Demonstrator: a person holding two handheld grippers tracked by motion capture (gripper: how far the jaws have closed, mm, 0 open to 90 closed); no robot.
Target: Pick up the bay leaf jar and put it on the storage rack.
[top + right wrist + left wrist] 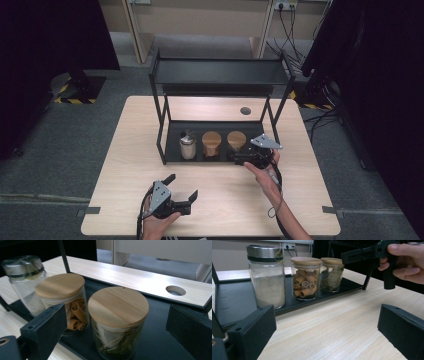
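On the desk (130, 150), the black rack's lower shelf (173, 145) carries three jars in a row; the bay-leaf jar (117, 322) stands placed at its right end. Right gripper (240, 158) spread wide, empty, just beside it; left gripper (183, 188) open, idle. Placement looks done.

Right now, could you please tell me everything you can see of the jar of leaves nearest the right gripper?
The jar of leaves is a short round clear-glass jar with a flat, pale wooden lid, shut. Inside lie dry, grey-green leaves. It stands upright on the black bottom tray of the rack, at the right end of a row of three, beside the jar of cinnamon sticks. The right gripper hangs in front of it with jaws open either side, not pressing it.
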